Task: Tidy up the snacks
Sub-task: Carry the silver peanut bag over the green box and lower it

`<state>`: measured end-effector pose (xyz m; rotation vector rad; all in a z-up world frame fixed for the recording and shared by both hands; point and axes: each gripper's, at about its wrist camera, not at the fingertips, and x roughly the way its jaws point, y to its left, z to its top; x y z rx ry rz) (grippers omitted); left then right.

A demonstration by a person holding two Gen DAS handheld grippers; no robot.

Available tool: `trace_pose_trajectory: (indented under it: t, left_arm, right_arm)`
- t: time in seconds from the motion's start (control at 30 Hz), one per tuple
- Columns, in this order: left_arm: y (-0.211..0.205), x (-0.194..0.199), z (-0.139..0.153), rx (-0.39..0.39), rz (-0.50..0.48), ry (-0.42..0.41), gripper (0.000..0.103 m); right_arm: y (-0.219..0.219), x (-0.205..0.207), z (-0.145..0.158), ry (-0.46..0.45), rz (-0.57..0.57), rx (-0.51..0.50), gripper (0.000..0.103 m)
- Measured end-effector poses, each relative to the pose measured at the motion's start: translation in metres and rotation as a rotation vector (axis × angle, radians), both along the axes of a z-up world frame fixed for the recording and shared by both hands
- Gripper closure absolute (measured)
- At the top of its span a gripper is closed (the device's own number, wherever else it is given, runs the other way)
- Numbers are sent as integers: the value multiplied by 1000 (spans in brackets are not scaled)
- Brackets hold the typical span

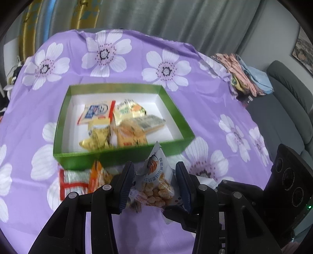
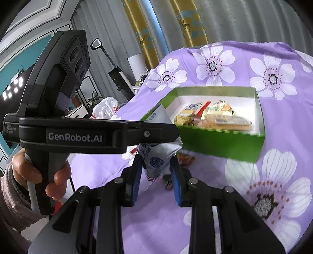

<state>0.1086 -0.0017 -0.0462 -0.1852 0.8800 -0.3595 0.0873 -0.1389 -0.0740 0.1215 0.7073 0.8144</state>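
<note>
Snacks (image 1: 117, 125) fill part of the green box (image 1: 121, 154) — both grippers, left gripper (image 1: 154, 183) and right gripper (image 2: 156, 175), clamp one white packet (image 1: 154, 185); two packets (image 1: 82, 181) remain outside.

**Setting: home living room**

Domestic space, not a lab. Work surface is draped in a purple floral cloth (image 1: 137, 64), bedsheet-type print. Grey sofa (image 1: 283, 109) sits right beside it, with folded laundry (image 1: 244, 74) stacked at the cloth's edge. Grey curtains (image 1: 176, 17) behind, plus yellow deer-print curtains (image 2: 140, 35). Framed picture (image 1: 303, 50) on the wall. The right wrist view adds a stick vacuum (image 2: 115, 72) leaning by the wall, a potted plant (image 2: 93, 100), a tied plastic bag (image 2: 105, 109), teal wall panels with white moulding (image 2: 25, 48). All household clutter.
</note>
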Motion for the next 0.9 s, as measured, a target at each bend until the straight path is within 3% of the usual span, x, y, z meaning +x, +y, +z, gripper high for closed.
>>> trace_pose_trajectory:
  t: [0.3, 0.63, 0.9]
  left_arm:
    - [16, 47, 6, -45, 23, -9, 58]
    - [28, 92, -16, -50, 63, 25, 58]
    - [49, 117, -33, -130, 140, 73, 59]
  right_arm:
    - [10, 47, 9, -33, -6, -11, 74]
    - [26, 92, -7, 9, -17, -51, 74]
    - [40, 120, -15, 42, -28, -55, 72]
